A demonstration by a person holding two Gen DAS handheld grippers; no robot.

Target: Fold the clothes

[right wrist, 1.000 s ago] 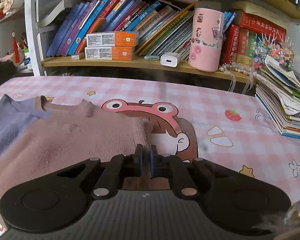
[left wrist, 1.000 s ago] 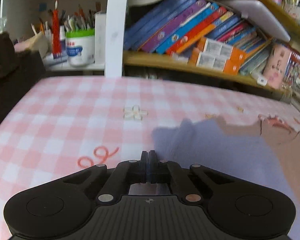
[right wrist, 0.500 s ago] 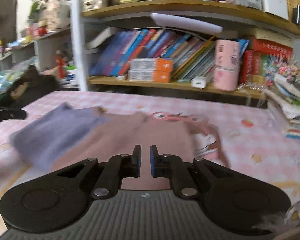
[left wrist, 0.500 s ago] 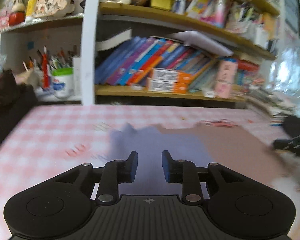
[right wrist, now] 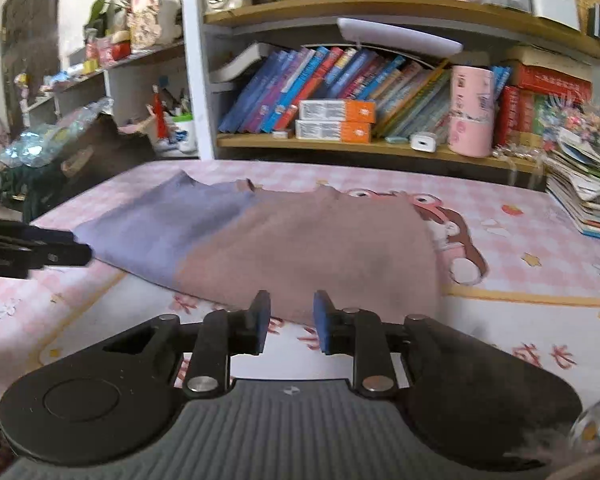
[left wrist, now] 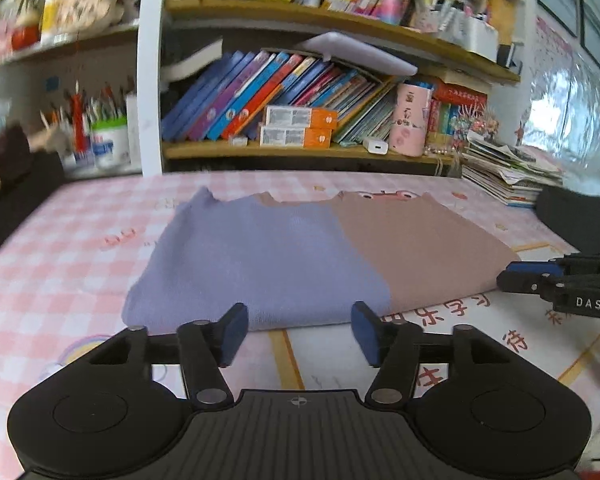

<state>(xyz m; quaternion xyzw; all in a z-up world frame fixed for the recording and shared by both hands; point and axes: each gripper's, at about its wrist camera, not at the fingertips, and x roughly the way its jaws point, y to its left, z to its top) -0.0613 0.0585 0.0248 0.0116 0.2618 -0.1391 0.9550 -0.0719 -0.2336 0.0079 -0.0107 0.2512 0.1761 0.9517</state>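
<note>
**Sweater laid flat, both grippers empty**

Bookshelf [left wrist: 300, 148] fills the background, its lower board carrying slanted books [left wrist: 260, 92], two orange-and-white boxes [left wrist: 298, 128], a pink cylindrical container [left wrist: 412, 120] and a white charger [left wrist: 375, 145]. Below it we see the table, covered by a pink checked cloth [left wrist: 60, 240] printed with a cartoon figure [right wrist: 452, 232]. On this cloth lies the two-tone sweater [left wrist: 300, 256], spread flat, its lavender half toward our left and its dusty-pink half toward our right, neckline facing the shelf. A stack of magazines [left wrist: 508, 172] rests at the table's right edge.

We hold the left gripper [left wrist: 298, 334] just short of the sweater's near hem, its blue pads set wide apart and gripping nothing. The right gripper [right wrist: 288, 322], seen from its own camera, hovers at the hem of the pink half with a narrower gap between its pads, likewise empty; in the left view it appears just beside the sweater's right corner.
</note>
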